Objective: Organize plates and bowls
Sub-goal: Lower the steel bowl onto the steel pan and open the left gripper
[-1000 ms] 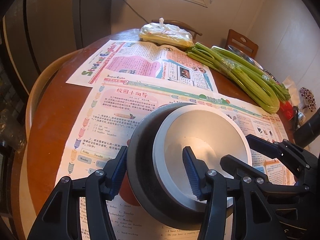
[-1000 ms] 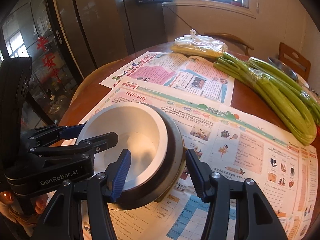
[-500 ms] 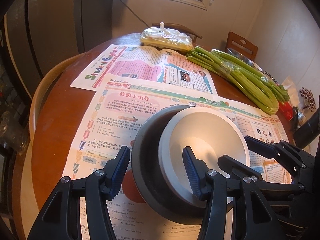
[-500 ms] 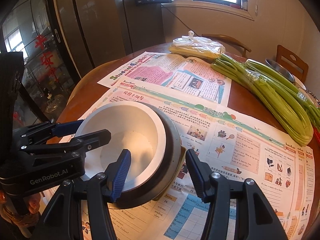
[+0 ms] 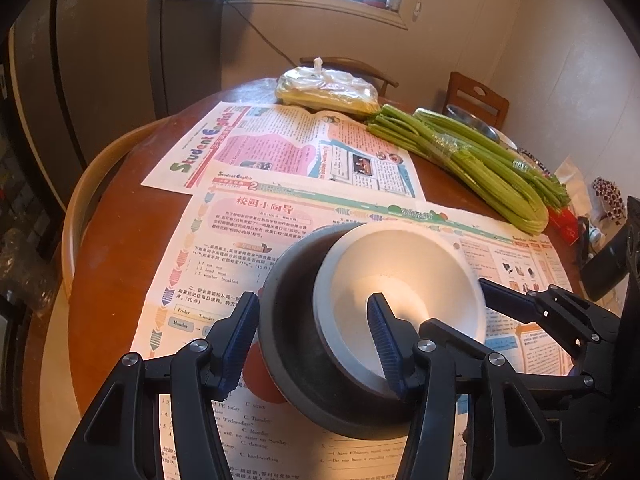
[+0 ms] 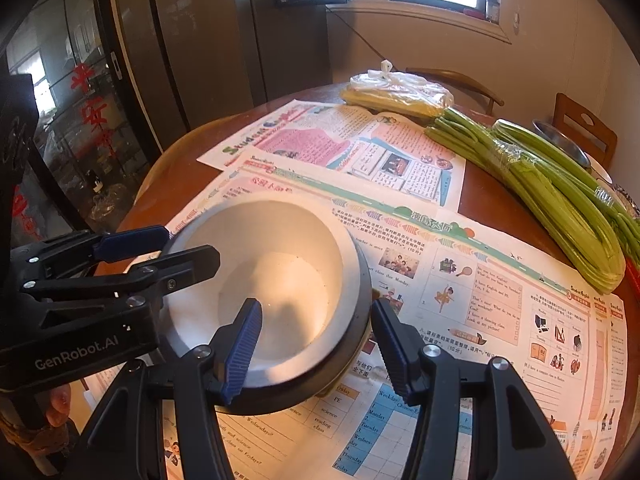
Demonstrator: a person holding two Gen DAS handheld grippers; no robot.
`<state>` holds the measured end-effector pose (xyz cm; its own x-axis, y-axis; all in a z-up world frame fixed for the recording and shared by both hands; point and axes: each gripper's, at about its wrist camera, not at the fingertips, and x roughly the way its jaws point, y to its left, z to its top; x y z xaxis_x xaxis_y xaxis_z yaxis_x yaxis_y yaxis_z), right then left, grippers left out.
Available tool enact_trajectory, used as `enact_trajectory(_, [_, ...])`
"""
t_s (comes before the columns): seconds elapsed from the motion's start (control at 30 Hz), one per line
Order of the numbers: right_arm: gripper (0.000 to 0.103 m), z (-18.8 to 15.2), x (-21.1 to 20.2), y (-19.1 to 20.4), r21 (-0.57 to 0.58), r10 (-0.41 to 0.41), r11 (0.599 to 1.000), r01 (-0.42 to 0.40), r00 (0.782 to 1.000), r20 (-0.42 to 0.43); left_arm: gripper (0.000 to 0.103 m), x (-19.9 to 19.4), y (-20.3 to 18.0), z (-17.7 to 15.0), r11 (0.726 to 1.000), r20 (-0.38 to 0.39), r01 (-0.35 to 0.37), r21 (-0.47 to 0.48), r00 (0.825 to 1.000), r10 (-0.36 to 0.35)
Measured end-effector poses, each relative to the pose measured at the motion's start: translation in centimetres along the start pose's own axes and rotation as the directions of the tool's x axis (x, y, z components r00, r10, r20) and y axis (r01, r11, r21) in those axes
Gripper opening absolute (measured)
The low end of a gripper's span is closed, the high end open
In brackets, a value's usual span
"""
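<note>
the bowl (image 5: 396,300) rim is straddled by both grippers: left gripper (image 5: 316,344) opening, right gripper (image 6: 316,344) clamped, over newspapers (image 6: 460,280) on a round wooden table (image 5: 116,240).

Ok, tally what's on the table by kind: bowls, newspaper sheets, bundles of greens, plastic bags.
Bowls: 2, white bowl nested in dark bowl
Newspaper sheets: 2
Bundles of greens: 2
Plastic bags: 1
Total: 7

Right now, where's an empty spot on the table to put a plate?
Free: the newspaper between the stacked bowls and the celery, and bare wood left of the papers. Crowded: the far right, with celery, a bag and a metal bowl.
</note>
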<state>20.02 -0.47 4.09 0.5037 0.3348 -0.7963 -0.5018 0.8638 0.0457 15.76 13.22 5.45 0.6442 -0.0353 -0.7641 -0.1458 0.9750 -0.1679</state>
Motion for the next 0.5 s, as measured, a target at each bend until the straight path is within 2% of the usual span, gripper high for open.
enact_trajectory(0.23, [0.057,-0.3,-2.3,0.3,-0.012,0.007,1.0,-0.007,0.999,0.054,0.059,-1.8,-0.7,-0.6,1.0,0.042,-0.017,0.009,0.999,0.017])
enact_trajectory(0.5, [0.058,-2.7,-5.4,0.6,-0.026,0.019,1.0,-0.015,0.992,0.123,0.062,-4.8,-1.9,-3.0,0.998,0.099,-0.057,0.013,0.994,0.055])
